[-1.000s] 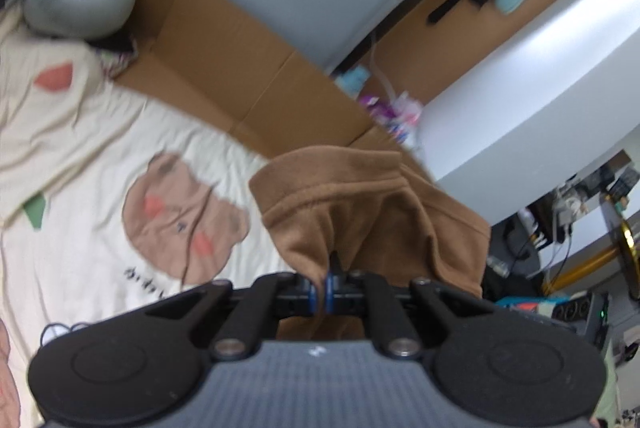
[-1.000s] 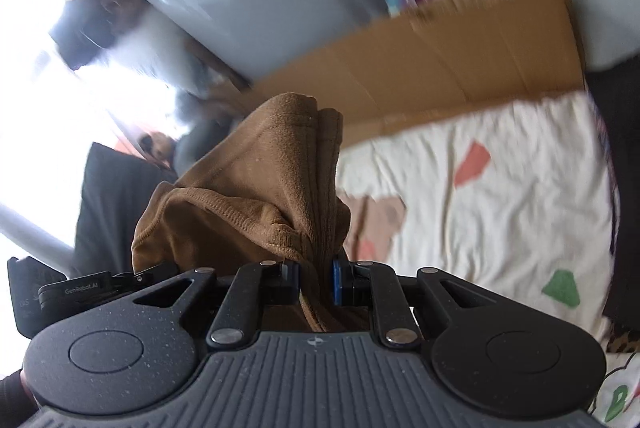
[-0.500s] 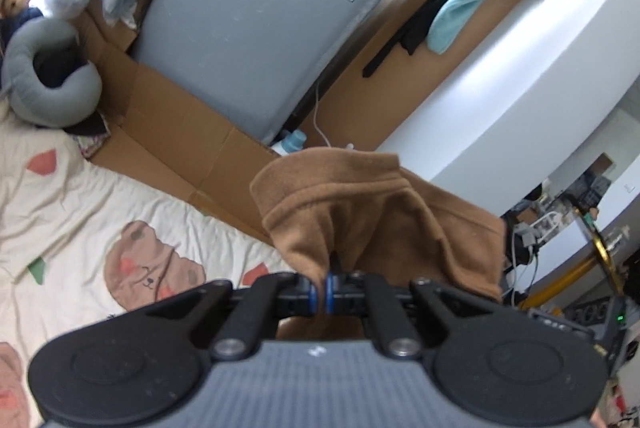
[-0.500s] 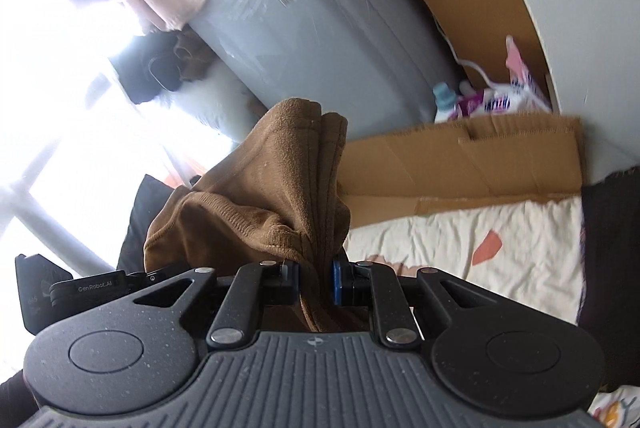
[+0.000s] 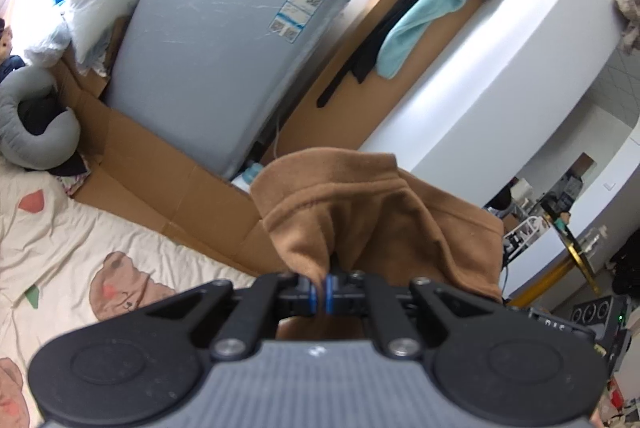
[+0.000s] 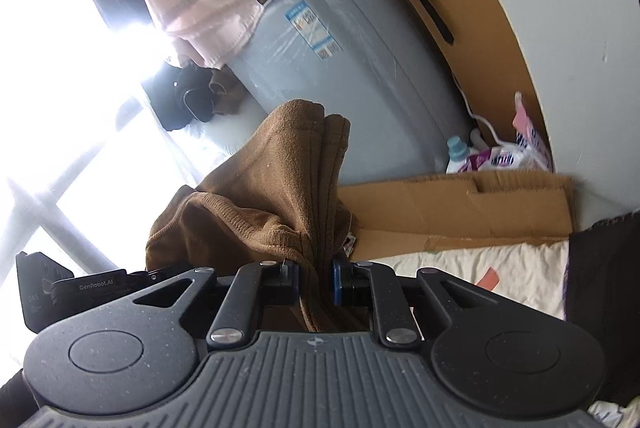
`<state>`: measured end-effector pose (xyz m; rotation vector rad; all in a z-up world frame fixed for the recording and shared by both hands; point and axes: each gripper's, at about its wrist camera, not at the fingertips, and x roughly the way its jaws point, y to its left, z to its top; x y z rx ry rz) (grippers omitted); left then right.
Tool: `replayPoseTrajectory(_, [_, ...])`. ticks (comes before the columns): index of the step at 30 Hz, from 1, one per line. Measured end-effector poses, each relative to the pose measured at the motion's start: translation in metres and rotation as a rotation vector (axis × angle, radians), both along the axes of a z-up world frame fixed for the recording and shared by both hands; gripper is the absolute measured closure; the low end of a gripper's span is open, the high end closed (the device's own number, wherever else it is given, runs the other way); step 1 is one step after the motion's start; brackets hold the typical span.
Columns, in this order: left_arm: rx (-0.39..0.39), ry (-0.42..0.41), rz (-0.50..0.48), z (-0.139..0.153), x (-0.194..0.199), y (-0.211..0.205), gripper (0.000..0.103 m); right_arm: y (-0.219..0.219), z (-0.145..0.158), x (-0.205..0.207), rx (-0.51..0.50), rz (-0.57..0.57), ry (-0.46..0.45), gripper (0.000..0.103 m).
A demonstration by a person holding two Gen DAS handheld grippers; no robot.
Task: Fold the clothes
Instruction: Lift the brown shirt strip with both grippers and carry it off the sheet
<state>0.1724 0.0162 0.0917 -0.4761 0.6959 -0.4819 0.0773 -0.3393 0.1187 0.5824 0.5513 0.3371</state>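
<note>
A cluttered room seen from two hand-held grippers, both raised above a bed. Beyond the jaws in both views stands a tall grey appliance (image 5: 224,68) wrapped in clear film, with flattened cardboard (image 5: 160,184) at its foot. Below and to the left of the left jaws lies a cream bedsheet (image 5: 60,240) printed with a brown bear face; in the right view the same sheet shows low and to the right of the jaws. A grey neck pillow (image 5: 36,132) sits far off to the left.

The task's thing is a brown fleece garment (image 5: 360,212) — it hangs in the air between the two grippers, clear of the sheet as far as can be seen. The left gripper (image 5: 322,292) is closed almost completely, with a thin fold of the brown cloth pinched between its blue pads; the rest of the garment bunches up just ahead of the jaws and drapes off to their right. The right gripper (image 6: 316,280) is closed on a thicker bundle, several gathered layers with a ribbed hem, so its jaws stand a little apart; cloth rises ahead of them and sags to their left.

The fabric looks soft, limp and fairly light, with a plush surface that should not slip easily. It will fold wherever it is unsupported, so it is best held at hems or corners — pinching one layer, not a wad, would likely let it hang flat. Which part of the garment each gripper holds cannot be told.
</note>
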Motion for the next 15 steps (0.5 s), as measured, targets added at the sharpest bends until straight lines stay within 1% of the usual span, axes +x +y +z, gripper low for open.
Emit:
replayPoseTrajectory(3, [0.004, 0.002, -0.013, 0.004, -0.003, -0.005, 0.099, -0.009, 0.009, -0.012, -0.008, -0.008, -0.015, 0.089])
replayPoseTrajectory(7, [-0.006, -0.008, -0.044, 0.006, -0.006, -0.019, 0.099, -0.023, 0.011, -0.027, -0.020, -0.030, -0.015, 0.089])
replayPoseTrajectory(15, [-0.053, 0.000, -0.119, -0.013, 0.002, -0.062, 0.099, -0.064, 0.006, -0.058, -0.047, -0.108, 0.000, 0.089])
